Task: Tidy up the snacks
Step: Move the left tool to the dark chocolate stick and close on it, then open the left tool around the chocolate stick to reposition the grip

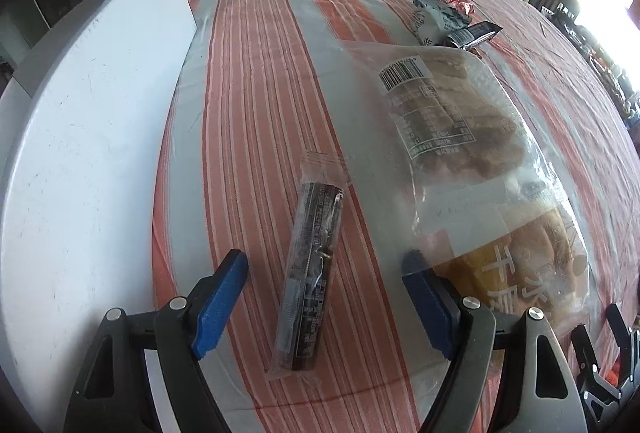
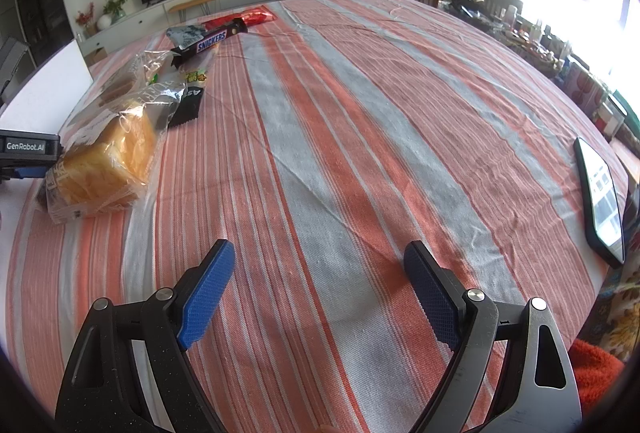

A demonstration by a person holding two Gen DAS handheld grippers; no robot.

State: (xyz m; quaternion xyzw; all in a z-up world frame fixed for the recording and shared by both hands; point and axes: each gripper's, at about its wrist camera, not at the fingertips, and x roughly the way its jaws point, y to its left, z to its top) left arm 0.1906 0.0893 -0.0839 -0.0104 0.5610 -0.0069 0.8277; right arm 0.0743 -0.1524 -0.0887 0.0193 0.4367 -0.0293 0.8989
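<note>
Left wrist view, working left to right: I am seeing a white board [image 1: 92, 137] lying along the left edge of the striped tablecloth [image 1: 260, 81]. My left gripper [image 1: 326, 273] is hovering low with its jaws spread wide, holding nothing; one slim dark snack stick in a clear wrapper [image 1: 310, 273] is lying on the cloth between the two blue pads, touching neither. Just to its right one large clear bread bag [image 1: 472, 161] is lying flat, label side up; inside it I am counting two contents, brown baked pieces at the far end and a yellow loaf at the near end. Beyond the bag, a small cluster of packets is sitting: one grey-white pouch [image 1: 434, 19], one dark bar [image 1: 476, 33], one red wrapper [image 1: 460, 1]. Right wrist view: the same bread bag [image 2: 108, 149] is sitting at far left beside the other gripper's body, with one Snickers bar [image 2: 212, 41] resting across the packets behind it, one black saw-edged packet [image 2: 188, 107] tucked against the bag, and red wrappers [image 2: 244, 19] further back; I cannot tell how many. My right gripper [image 2: 320, 273] is hanging over bare cloth, jaws wide apart and empty. One phone [image 2: 602, 201] is lying at the right table edge.
</note>
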